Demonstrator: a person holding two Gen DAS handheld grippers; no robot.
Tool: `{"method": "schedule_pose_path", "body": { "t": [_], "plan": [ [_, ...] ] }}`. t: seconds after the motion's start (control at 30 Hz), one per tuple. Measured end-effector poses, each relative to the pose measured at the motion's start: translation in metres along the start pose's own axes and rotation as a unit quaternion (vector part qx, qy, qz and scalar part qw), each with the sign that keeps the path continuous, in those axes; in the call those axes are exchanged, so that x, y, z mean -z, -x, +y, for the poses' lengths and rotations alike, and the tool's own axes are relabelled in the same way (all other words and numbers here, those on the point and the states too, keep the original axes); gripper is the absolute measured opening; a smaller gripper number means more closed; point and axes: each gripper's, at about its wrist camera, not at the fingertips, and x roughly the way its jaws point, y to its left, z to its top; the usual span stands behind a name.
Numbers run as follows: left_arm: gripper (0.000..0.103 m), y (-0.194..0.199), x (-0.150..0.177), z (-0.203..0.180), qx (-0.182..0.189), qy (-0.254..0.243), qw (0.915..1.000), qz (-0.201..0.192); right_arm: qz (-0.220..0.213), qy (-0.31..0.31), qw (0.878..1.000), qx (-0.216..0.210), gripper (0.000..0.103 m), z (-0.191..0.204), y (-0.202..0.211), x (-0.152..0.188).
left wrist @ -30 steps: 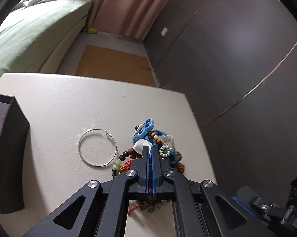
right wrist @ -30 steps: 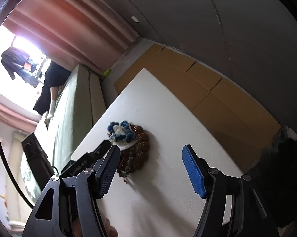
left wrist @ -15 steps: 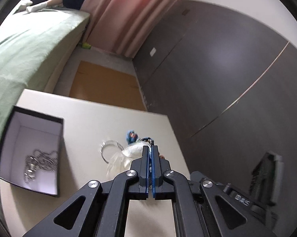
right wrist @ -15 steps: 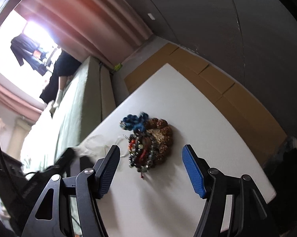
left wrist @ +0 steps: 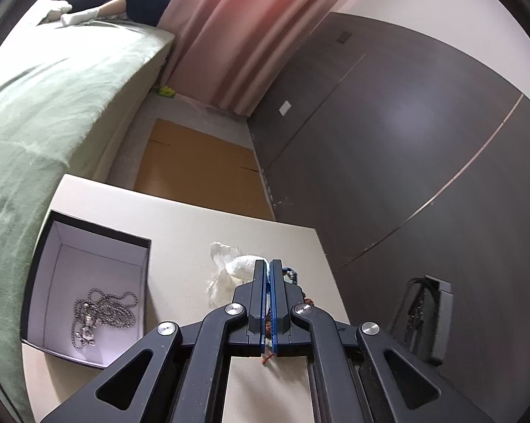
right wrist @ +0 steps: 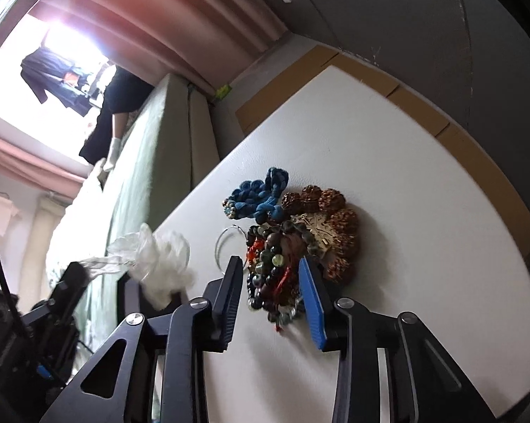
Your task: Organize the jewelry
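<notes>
My left gripper [left wrist: 268, 264] is shut on a clear plastic bag [left wrist: 229, 269] and holds it above the white table [left wrist: 194, 225]; the bag also shows in the right wrist view [right wrist: 159, 261]. A black box [left wrist: 88, 292] with a silver chain [left wrist: 99, 317] inside stands to the left. My right gripper [right wrist: 270, 285] is open, its fingers on either side of a pile of bead bracelets [right wrist: 282, 264]. The pile also holds a blue knotted piece [right wrist: 261, 197], brown seed beads [right wrist: 331, 225] and a thin silver hoop [right wrist: 226, 243].
A green bed [left wrist: 46, 95] runs along the table's left side. Brown cardboard [left wrist: 198, 165] lies on the floor beyond the table. A dark grey wall [left wrist: 406, 162] is on the right. A person in black [right wrist: 120, 98] stands by the bed.
My left gripper has risen and pulled the plastic bag up off the pile, toward the box. My right gripper has come down over the bead pile and narrowed its opening.
</notes>
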Motion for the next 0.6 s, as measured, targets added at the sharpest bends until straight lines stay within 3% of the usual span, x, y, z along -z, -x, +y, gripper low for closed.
{"method": "schedule_pose_path", "body": {
  "t": [0.17, 0.6],
  "plan": [
    [0.001, 0.01, -0.003, 0.009, -0.005, 0.005, 1.0, -0.007, 0.006, 0.015, 1.0, 0.023, 0.011, 0.008, -0.014, 0.001],
    [0.001, 0.052, -0.018, 0.04, -0.024, 0.031, 0.9983, -0.044, -0.086, 0.088, 0.991, -0.05, 0.01, 0.053, 0.062, 0.008]
  ]
}}
